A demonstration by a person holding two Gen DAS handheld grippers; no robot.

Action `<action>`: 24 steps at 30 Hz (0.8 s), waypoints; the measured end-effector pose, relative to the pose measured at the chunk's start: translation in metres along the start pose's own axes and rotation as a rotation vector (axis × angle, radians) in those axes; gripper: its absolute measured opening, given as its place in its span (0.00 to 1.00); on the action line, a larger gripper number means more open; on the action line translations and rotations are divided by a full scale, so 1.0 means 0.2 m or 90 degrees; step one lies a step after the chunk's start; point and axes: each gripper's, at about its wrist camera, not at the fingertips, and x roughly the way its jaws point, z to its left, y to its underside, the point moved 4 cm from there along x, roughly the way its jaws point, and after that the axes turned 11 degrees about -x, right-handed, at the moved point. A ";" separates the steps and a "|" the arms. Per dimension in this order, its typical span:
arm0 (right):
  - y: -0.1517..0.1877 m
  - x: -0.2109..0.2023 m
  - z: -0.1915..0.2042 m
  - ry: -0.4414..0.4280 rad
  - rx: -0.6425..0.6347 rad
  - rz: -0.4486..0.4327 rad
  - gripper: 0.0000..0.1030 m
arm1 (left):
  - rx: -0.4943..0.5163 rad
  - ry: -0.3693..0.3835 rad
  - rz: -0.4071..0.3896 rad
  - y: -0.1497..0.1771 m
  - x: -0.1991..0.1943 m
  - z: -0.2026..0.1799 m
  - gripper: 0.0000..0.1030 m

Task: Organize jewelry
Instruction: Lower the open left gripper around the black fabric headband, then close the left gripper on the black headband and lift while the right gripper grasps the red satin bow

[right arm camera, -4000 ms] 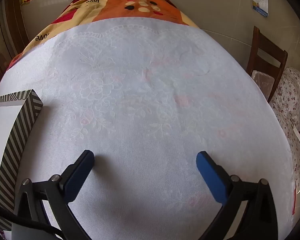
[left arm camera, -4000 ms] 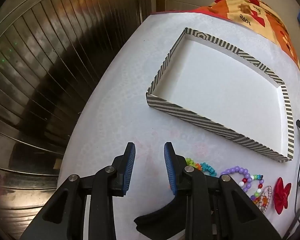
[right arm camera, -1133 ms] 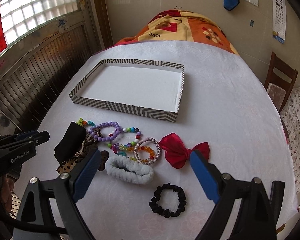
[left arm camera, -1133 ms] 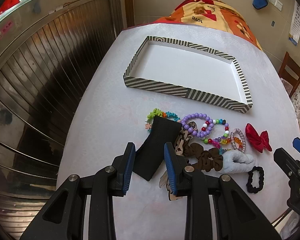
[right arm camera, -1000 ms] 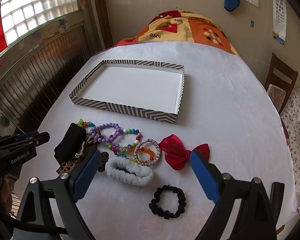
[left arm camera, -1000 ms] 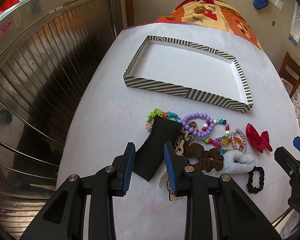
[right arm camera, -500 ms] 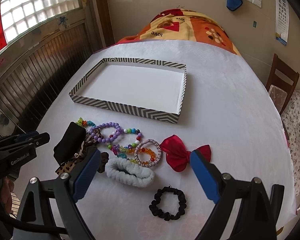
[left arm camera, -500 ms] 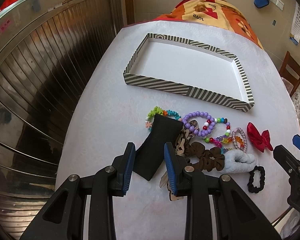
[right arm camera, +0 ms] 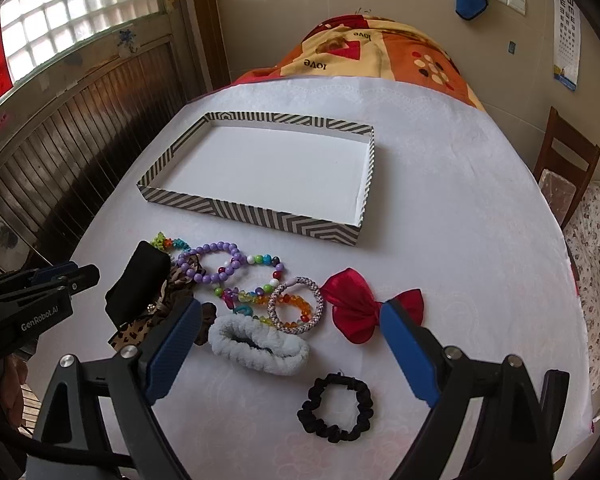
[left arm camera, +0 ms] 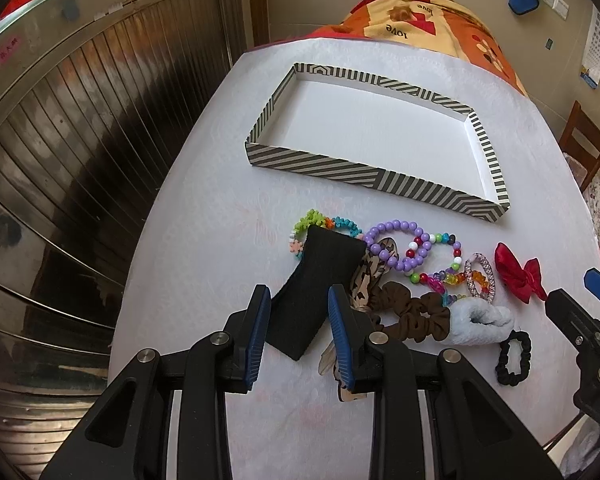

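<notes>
A striped, empty tray [left arm camera: 328, 165] [right arm camera: 256, 214] lies on the white table. In front of it lies a pile: a black headband [left arm camera: 314, 292] [right arm camera: 138, 284], a purple bead bracelet [left arm camera: 396, 246] [right arm camera: 216, 262], a red bow [left arm camera: 518, 272] [right arm camera: 356, 308], a white scrunchie [left arm camera: 482, 322] [right arm camera: 260, 346], a brown scrunchie [left arm camera: 412, 310] and a black scrunchie [left arm camera: 514, 356] [right arm camera: 336, 406]. My left gripper [left arm camera: 300, 332] hovers partly open with its jaws either side of the black headband. My right gripper [right arm camera: 290, 350] is wide open above the white scrunchie.
A dark slatted door [left arm camera: 80, 140] runs along the table's left edge. A wooden chair [right arm camera: 564, 168] stands at the right. An orange patterned blanket [right arm camera: 372, 56] lies beyond the table's far end.
Four seconds ago both grippers were close over the table by the tray. They have pulled back so the pile shows. In the last second there is only slight drift.
</notes>
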 end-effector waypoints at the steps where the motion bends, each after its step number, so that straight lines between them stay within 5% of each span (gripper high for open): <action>1: 0.00 0.00 0.00 0.000 0.000 0.000 0.91 | 0.000 0.001 0.001 0.00 0.00 0.00 0.07; 24: 0.05 0.02 -0.16 0.009 0.024 0.015 0.91 | -0.007 0.027 0.036 -0.02 0.06 0.05 0.07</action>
